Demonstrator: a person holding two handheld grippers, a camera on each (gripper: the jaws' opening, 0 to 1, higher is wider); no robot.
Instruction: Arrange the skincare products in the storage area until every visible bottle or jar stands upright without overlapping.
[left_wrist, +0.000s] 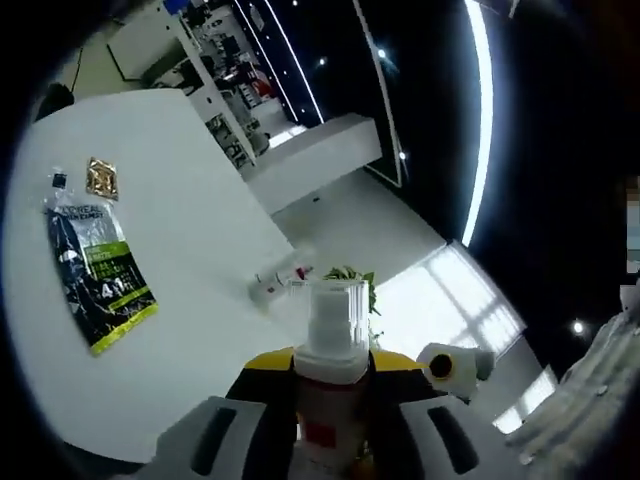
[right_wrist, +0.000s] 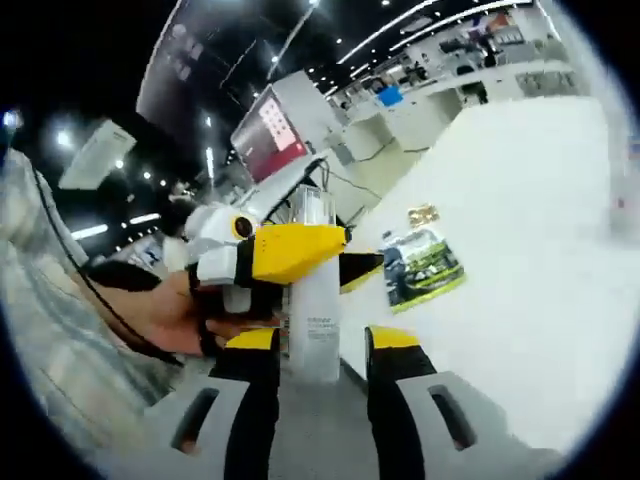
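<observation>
Left gripper (right_wrist: 300, 255) pinches spray bottle (right_wrist: 315, 320) upright, clear of surface (right_wrist: 520, 230); right gripper (right_wrist: 318, 350) spread at 6 o'clock, ready for handover.

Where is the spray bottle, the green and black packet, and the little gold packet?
spray bottle (left_wrist: 330, 325): left gripper view, clear cap.
green and black packet (left_wrist: 96, 275): left gripper view, its middle.
gold packet (left_wrist: 101, 179): left gripper view, its middle.

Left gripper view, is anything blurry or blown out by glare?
In the left gripper view the pump bottle is close and soft, and the bright floor patch is overexposed. In the right gripper view the white table looks washed out, and the edges smear from fisheye distortion.
</observation>
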